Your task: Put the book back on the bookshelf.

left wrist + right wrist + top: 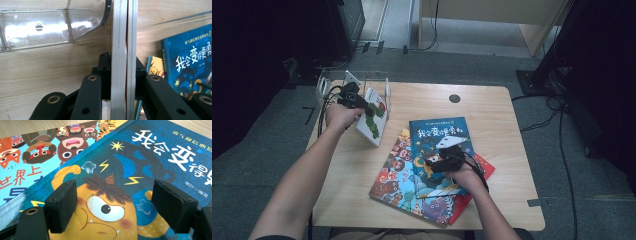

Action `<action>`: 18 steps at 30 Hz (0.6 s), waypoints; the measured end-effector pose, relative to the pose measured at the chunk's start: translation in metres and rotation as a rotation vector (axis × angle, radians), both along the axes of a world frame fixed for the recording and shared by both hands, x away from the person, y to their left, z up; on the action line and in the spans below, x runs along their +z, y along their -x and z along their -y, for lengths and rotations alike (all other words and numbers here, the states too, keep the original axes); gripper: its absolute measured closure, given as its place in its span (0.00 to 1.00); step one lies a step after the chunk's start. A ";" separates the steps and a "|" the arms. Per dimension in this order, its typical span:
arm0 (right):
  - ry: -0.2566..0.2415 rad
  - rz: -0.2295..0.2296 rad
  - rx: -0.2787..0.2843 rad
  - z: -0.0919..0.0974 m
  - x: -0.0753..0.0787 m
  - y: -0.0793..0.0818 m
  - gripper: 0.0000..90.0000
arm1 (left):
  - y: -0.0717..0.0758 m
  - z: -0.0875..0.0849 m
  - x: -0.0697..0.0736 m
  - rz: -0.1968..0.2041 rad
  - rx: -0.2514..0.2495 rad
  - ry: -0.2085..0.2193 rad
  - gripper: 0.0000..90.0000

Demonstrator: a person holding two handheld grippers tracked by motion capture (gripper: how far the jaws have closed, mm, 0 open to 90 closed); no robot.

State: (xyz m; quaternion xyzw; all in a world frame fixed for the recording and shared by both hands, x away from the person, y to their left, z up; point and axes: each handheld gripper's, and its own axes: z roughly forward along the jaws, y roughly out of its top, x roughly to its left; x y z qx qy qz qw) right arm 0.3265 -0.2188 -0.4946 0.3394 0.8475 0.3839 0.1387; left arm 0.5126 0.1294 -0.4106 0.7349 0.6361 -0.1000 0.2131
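We see the left gripper [362, 106] pinching a thin white hardcover book [373, 116] (its cover shows a green caterpillar) on edge at the upper left of the pale wooden table [492, 107], just in front of a clear acrylic stand [384, 82]. In the left gripper view its pale page block [124, 50] runs straight up between the black jaws. At centre right, the right gripper [438, 161] hangs with its foam pads [63, 203] spread over a glossy blue picture book [439, 131], which tops a stack of colourful books [394, 175].
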 end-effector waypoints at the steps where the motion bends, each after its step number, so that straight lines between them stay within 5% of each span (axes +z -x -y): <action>1: 0.000 0.000 0.000 0.000 0.000 0.000 0.23 | 0.000 0.000 0.000 0.000 -0.001 0.001 0.82; 18: 0.000 0.000 0.000 0.000 0.000 0.000 0.23 | 0.003 -0.002 0.001 0.005 -0.036 0.011 0.73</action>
